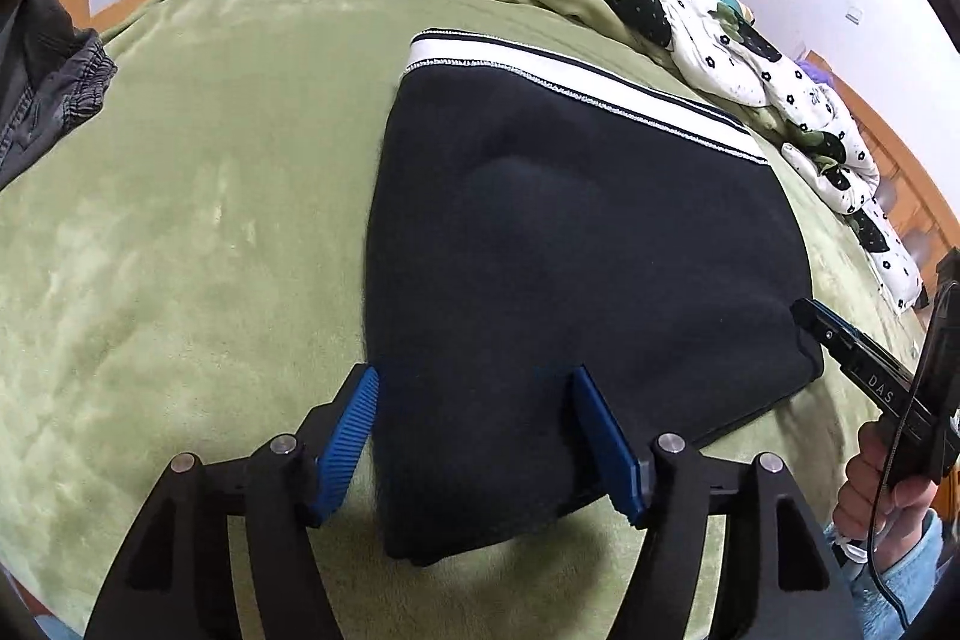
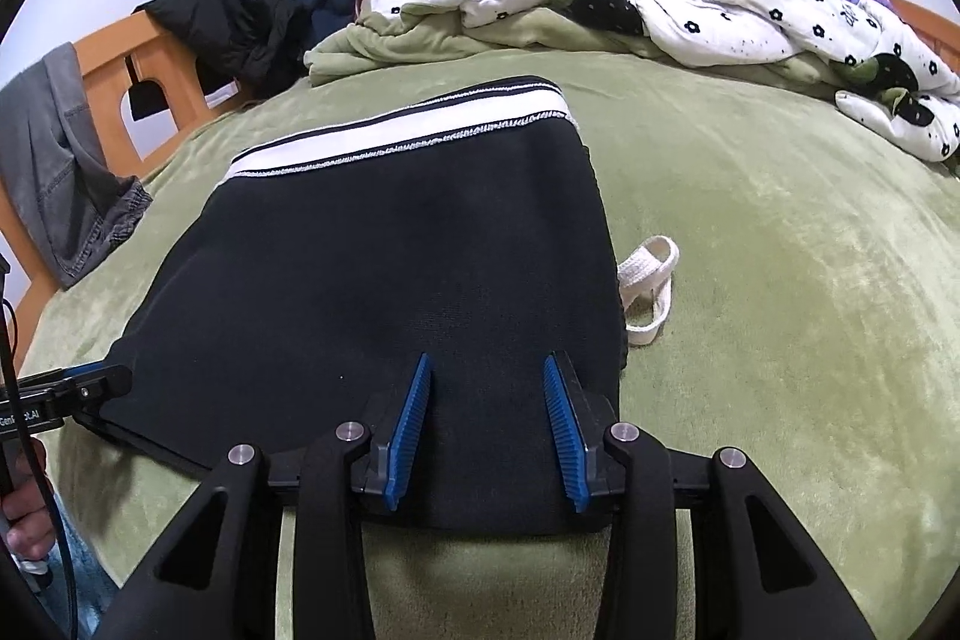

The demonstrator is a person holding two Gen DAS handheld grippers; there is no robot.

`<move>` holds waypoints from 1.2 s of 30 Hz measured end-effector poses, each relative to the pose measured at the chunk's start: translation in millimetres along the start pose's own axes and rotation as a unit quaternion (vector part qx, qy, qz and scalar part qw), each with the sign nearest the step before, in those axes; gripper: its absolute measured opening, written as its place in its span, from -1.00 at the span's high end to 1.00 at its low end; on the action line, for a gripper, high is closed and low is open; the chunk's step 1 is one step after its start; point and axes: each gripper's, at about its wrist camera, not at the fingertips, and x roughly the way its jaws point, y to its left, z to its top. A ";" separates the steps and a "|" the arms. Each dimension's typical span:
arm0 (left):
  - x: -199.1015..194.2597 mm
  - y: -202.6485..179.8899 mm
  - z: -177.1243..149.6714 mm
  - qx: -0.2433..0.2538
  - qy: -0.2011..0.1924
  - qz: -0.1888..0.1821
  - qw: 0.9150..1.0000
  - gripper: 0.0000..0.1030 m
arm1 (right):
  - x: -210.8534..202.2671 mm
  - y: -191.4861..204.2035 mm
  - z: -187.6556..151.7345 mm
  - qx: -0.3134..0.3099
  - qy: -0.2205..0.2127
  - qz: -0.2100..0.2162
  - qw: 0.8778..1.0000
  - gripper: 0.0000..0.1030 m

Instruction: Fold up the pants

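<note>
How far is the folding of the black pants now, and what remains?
Done: the black pants lie folded in a compact stack on the green blanket, waistband on top. In hand: nothing gripped; left gripper and right gripper stand open over the near edge. Left: perhaps tucking in the white drawstring.

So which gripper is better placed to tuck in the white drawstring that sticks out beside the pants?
Probably right. The drawstring lies beside the pants edge closest to the right gripper, whose jaws stand apart. The left gripper is at the opposite near corner.
</note>
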 end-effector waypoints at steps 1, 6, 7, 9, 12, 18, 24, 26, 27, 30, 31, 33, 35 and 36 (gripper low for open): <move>-0.9 0.6 0.4 0.000 -0.002 -0.003 1.000 -0.29 | -0.2 -0.9 0.6 0.002 0.000 0.002 1.000 0.22; -14.2 9.6 17.7 -0.005 -0.029 -0.015 0.999 -0.24 | -8.1 -14.1 18.8 0.023 -0.013 0.000 1.000 0.16; -14.2 10.9 24.0 -0.002 -0.031 -0.010 0.999 -0.22 | -7.3 -19.0 27.6 0.027 -0.018 -0.003 0.999 0.11; -9.7 12.5 46.0 0.009 -0.032 -0.009 0.999 -0.21 | -0.3 -28.2 45.3 0.038 -0.020 -0.002 0.999 0.00; 1.5 15.1 80.3 0.016 -0.033 -0.024 0.999 -0.21 | 23.6 -44.7 78.7 0.066 -0.005 0.018 0.998 -0.01; 43.5 21.4 136.6 0.016 -0.022 -0.047 0.999 -0.21 | 86.4 -49.7 114.2 0.062 0.058 0.056 0.995 -0.04; 106.5 45.1 143.8 -0.022 0.044 -0.094 0.994 -0.27 | 116.6 -54.7 115.0 0.055 0.078 0.087 0.992 -0.27; 112.4 55.5 141.5 -0.043 0.047 -0.131 0.989 -0.27 | 122.6 -59.8 116.4 0.065 0.090 0.109 0.988 -0.27; 114.9 58.1 141.7 -0.052 0.051 -0.143 0.987 -0.21 | 127.3 -62.4 117.3 0.075 0.097 0.121 0.985 -0.31; 118.2 58.7 143.9 -0.071 0.055 -0.177 0.980 0.37 | 137.0 -67.7 119.3 0.097 0.112 0.149 0.978 -0.30; 114.8 55.4 145.2 -0.067 0.049 -0.181 0.980 0.50 | 137.8 -71.9 118.6 0.108 0.114 0.166 0.974 -0.28; 98.8 44.9 148.5 -0.046 0.021 -0.181 0.982 0.73 | 134.9 -77.1 117.7 0.123 0.110 0.187 0.968 -0.14; 88.3 32.4 154.0 -0.024 0.003 -0.167 0.986 0.73 | 129.0 -79.6 120.2 0.126 0.097 0.192 0.968 -0.04; 86.3 30.0 156.9 -0.019 -0.002 -0.165 0.986 0.73 | 125.7 -79.7 122.6 0.126 0.085 0.192 0.970 0.08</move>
